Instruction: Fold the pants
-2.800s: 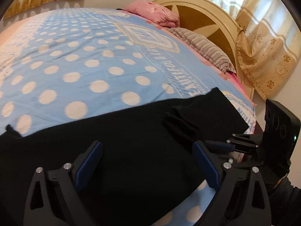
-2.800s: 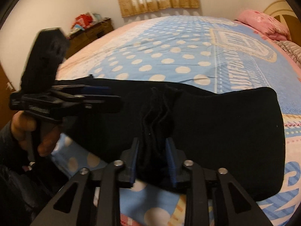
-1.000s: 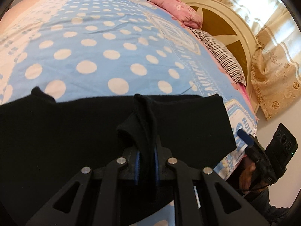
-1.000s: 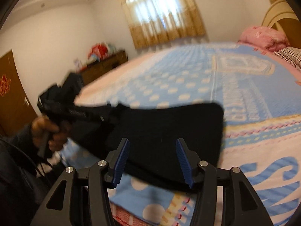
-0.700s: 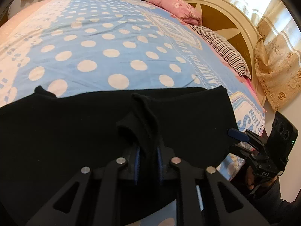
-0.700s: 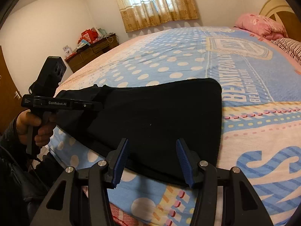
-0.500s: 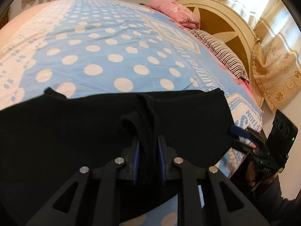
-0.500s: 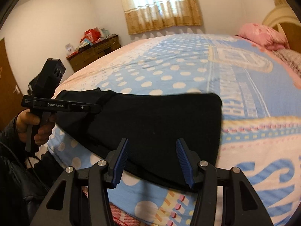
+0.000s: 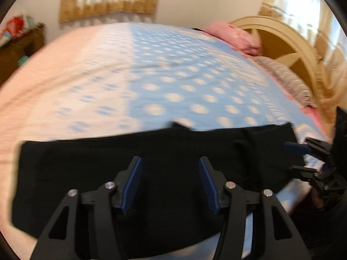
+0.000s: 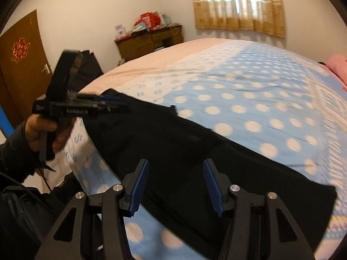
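Note:
The black pants (image 9: 86, 169) lie flat in a long band across the near edge of the bed; they also show in the right wrist view (image 10: 173, 143). My left gripper (image 9: 170, 179) is open and empty, just above the middle of the pants. My right gripper (image 10: 175, 182) is open and empty over the pants. The right gripper shows at the far right of the left wrist view (image 9: 303, 158), beside the pants' right end. The left gripper shows in the right wrist view (image 10: 108, 103) at the pants' left end, held by a hand.
The bed has a blue polka-dot sheet (image 9: 184, 75) with a pink band on the left. A pink pillow (image 9: 234, 36), a striped pillow (image 9: 284, 80) and a cream headboard (image 9: 282, 34) are at the right. A wooden dresser (image 10: 149, 41) and a brown door (image 10: 19, 65) stand beyond.
My left gripper has let go of the bunched black cloth, opened, and swung left. The right gripper stayed open and turned left along the pants.

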`<move>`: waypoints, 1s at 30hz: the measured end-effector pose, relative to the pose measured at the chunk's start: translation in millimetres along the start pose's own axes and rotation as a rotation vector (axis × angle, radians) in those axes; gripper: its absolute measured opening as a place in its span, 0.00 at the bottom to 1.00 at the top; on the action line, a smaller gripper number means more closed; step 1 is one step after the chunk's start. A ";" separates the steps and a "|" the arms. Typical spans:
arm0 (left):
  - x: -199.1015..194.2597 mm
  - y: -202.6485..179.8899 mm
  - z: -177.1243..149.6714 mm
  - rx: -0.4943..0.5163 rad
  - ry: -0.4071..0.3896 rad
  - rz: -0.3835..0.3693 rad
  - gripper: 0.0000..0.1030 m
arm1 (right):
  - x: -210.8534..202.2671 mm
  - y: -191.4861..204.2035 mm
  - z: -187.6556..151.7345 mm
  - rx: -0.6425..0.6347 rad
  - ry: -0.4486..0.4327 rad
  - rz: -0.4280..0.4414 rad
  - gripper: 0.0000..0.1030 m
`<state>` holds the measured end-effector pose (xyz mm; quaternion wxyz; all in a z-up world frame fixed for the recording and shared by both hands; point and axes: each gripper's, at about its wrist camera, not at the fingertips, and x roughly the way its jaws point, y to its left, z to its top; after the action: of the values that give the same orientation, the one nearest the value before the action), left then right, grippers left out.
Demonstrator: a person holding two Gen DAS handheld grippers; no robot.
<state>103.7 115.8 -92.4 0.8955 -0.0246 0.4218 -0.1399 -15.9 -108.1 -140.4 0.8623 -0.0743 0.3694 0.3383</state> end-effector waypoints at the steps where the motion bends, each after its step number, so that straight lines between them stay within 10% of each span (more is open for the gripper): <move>1: -5.0 12.8 -1.1 0.003 -0.015 0.057 0.58 | 7.0 1.3 1.1 0.003 0.007 0.004 0.52; 10: -29.8 120.6 -16.7 -0.116 -0.029 0.341 0.74 | 51.0 15.9 -13.7 -0.046 0.097 -0.071 0.48; 24: -6.9 152.1 -25.8 -0.227 -0.020 0.213 0.75 | -8.8 -4.1 -15.0 0.087 -0.153 0.025 0.48; 27: -7.0 148.6 -23.7 -0.202 -0.002 0.188 0.52 | -9.2 1.2 -16.2 0.069 -0.164 0.015 0.48; 30: -8.6 141.8 -22.4 -0.185 0.015 0.213 0.50 | -8.9 6.0 -17.2 0.051 -0.164 0.020 0.48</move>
<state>114.0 255.9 -123.4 0.8960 -0.0612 0.4398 -0.0046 -34.2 -114.7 -145.9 0.8878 -0.0208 0.3067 0.3424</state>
